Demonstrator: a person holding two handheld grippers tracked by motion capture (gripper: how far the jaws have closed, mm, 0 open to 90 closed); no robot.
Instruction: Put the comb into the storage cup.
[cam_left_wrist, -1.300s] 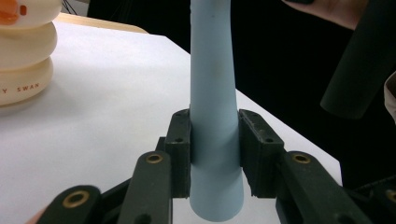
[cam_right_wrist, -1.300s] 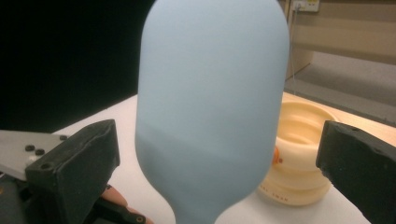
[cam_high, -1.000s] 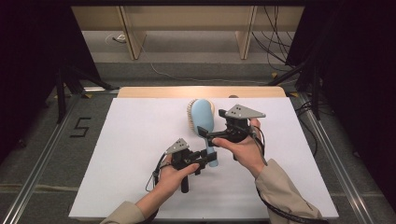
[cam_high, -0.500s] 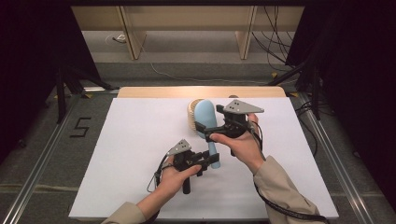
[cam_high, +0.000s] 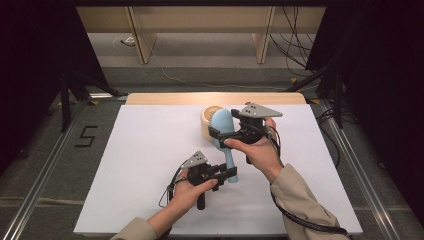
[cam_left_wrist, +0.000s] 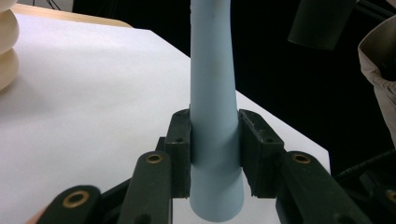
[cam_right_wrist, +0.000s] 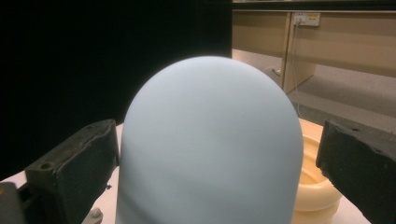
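Note:
A light blue brush (cam_high: 229, 155) is held tilted above the white table top (cam_high: 145, 150). My left gripper (cam_high: 227, 172) is shut on the lower end of its handle (cam_left_wrist: 212, 93), one pad pressed to each side. My right gripper (cam_high: 224, 126) stands open around the rounded head (cam_right_wrist: 210, 140). In the right gripper view its right jaw stands clear of the head and its left jaw is close beside it. A cream ribbed round container (cam_high: 206, 122) stands on the table just behind the head.
The white table top ends in a wooden strip (cam_high: 215, 98) at the far side. Grey floor with metal rails (cam_high: 45, 170) lies on both sides. Cables (cam_high: 280, 210) trail from both grippers over the table's near part.
My right gripper has edged left and closer around the brush head. The head has turned so its smooth blue back faces up. The left hand has stayed in place.

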